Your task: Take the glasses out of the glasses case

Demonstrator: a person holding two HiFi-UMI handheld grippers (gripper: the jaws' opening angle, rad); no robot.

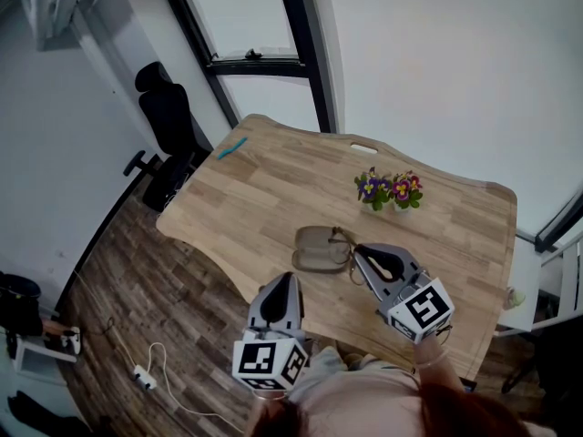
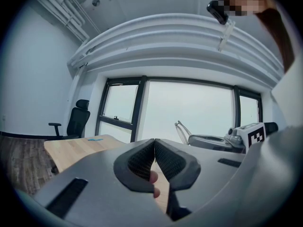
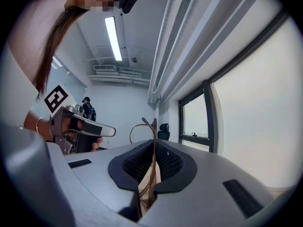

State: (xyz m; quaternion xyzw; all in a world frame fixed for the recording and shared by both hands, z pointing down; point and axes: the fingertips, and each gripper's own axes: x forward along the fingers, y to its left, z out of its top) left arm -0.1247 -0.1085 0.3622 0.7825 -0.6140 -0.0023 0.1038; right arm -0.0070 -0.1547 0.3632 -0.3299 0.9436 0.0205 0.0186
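The glasses point(image 3: 151, 176) are pinched by the frame between the jaws of the right gripper point(image 1: 361, 253), projecting beyond its tips, just beside the glasses case point(image 1: 317, 249). A light, steady pinch and a straight lift clear of the case are advised. The left gripper point(image 2: 154, 145) is pressed together on nothing. Counted: one pair of glasses, one case, two grippers.

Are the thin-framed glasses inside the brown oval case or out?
Out: the right gripper is shut on the thin-framed glasses, beside the brown oval case.
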